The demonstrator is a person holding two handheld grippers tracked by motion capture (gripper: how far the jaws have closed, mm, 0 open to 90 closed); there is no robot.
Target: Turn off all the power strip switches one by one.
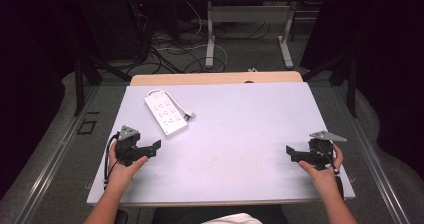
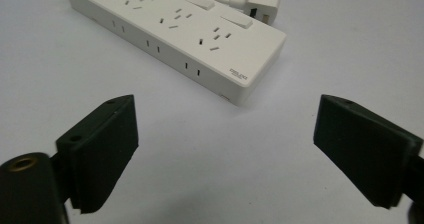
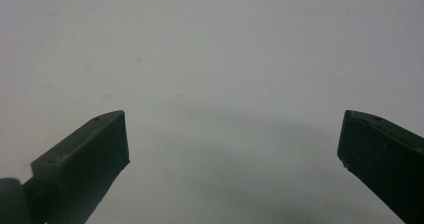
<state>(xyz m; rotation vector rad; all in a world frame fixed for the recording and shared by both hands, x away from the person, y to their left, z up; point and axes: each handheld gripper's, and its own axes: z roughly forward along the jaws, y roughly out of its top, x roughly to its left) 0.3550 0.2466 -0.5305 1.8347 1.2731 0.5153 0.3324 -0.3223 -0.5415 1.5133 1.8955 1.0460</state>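
A pale grey-white table [image 1: 240, 134] takes up the middle of the high view, with a strip of bare wood along its far edge. On its upper left part lies a white power strip [image 1: 166, 113], set diagonally, its short cord looped back and its plug [image 1: 188, 116] resting just beside its right side.

The left gripper [image 1: 154, 148] sits at the lower left of the table, held in the person's left hand [image 1: 125, 161], jaws pointing right and slightly up the frame. The power strip lies just above and ahead of it, near but apart. In the left gripper view the jaws stand wide apart with nothing between them, and the near corner of the power strip [image 2: 180, 34] fills the upper middle, plug [image 2: 260, 4] at the top.

The right gripper [image 1: 291, 153] is at the lower right, in the right hand [image 1: 320, 169], well apart from the strip, jaws pointing left. In the right gripper view its jaws are spread wide over bare tabletop [image 3: 225, 59], gripping nothing.
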